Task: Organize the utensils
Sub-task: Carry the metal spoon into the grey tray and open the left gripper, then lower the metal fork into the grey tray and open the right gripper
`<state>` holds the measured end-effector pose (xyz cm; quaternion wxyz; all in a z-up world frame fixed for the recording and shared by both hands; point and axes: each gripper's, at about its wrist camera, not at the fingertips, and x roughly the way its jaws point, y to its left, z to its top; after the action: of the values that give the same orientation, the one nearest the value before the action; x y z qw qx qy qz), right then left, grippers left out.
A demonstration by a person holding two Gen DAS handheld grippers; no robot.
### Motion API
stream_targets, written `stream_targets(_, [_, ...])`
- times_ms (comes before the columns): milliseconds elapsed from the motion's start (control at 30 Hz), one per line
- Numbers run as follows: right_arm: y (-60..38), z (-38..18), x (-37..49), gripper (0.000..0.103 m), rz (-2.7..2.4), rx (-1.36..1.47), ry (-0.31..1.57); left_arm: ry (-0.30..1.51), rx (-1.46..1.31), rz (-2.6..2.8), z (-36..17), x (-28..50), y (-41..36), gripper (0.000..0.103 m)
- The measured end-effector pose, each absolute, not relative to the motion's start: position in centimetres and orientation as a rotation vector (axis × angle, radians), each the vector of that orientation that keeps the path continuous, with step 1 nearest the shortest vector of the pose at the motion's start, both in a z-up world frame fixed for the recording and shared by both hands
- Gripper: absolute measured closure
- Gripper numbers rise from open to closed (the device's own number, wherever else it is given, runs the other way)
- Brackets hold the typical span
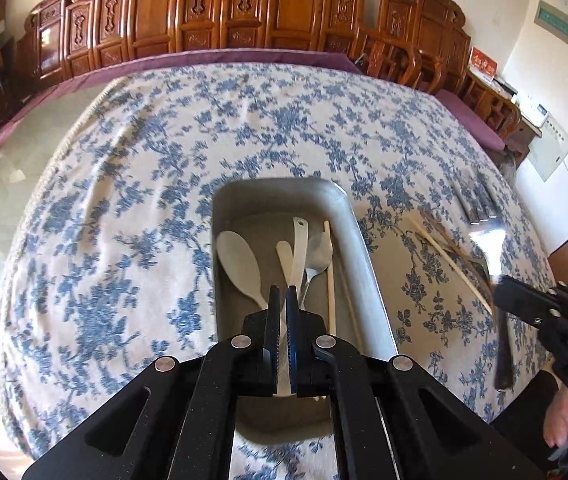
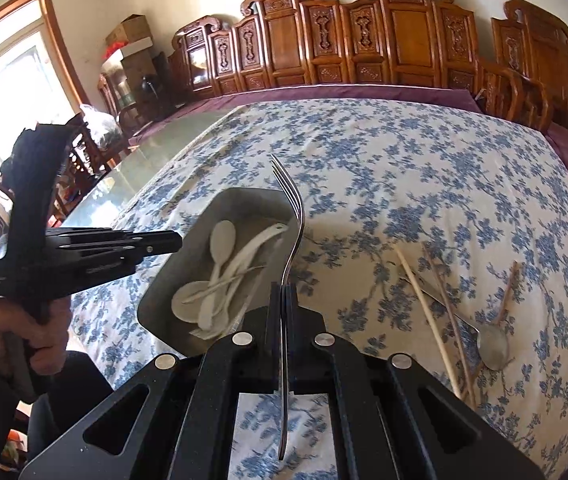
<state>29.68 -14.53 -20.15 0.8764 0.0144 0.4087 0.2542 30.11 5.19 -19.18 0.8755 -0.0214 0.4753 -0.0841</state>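
Note:
A grey metal tray (image 1: 357, 248) lies on the flowered tablecloth and holds white spoons (image 1: 240, 264), a metal spoon (image 1: 317, 252) and a chopstick (image 1: 329, 276). My left gripper (image 1: 282, 292) is over the tray, shut on a white spoon handle (image 1: 284, 368). My right gripper (image 2: 282, 290) is shut on a metal fork (image 2: 289, 204), tines up, just right of the tray (image 2: 240, 200). The fork (image 1: 491, 248) shows blurred in the left wrist view. On the cloth to the right lie chopsticks (image 2: 427, 312), a wooden utensil (image 2: 509, 288) and a metal spoon (image 2: 491, 350).
The table carries a blue-flowered cloth (image 1: 284, 128) with bare glass (image 1: 24, 168) on its left side. Carved wooden chairs (image 1: 244, 12) line the far edge. The left gripper's body (image 2: 64, 256) and hand are at the left of the right wrist view.

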Motion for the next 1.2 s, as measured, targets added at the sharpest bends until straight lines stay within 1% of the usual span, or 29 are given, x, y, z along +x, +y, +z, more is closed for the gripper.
stream_targets(200, [-11.9, -20.5, 30.7, 0.1, 0.566, 0.035, 0.869, 0.952, -0.046, -0.164, -17.3, 28.7, 6.7, 0.101])
stream_targets(467, [-8.2, -21.3, 32.4, 0.1, 0.6, 0.041, 0.904, 0.931, -0.052, -0.139, -16.3, 27.7, 8.7, 0.101])
stream_targets(700, [-4.9, -22.7, 34.3, 0.1, 0.607, 0.014, 0.937, 0.935, -0.068, -0.106, -16.3, 26.8, 10.9, 0.101])
stream_targets(833, [-3.4, -24.6, 35.0, 0.1, 0.596, -0.025, 0.971, 0.942, -0.075, -0.091, -16.6, 26.3, 11.9, 0.101])
stream_targets(1067, [-2.0, -27.1, 35.3, 0.1, 0.593, -0.036, 1.023, 0.946, -0.084, -0.071, -16.7, 25.7, 13.2, 0.101])
stream_targets(1200, [-1.8, -27.4, 35.4, 0.1, 0.593, -0.025, 1.035, 0.946, -0.081, -0.069, -16.6, 25.4, 13.3, 0.101])
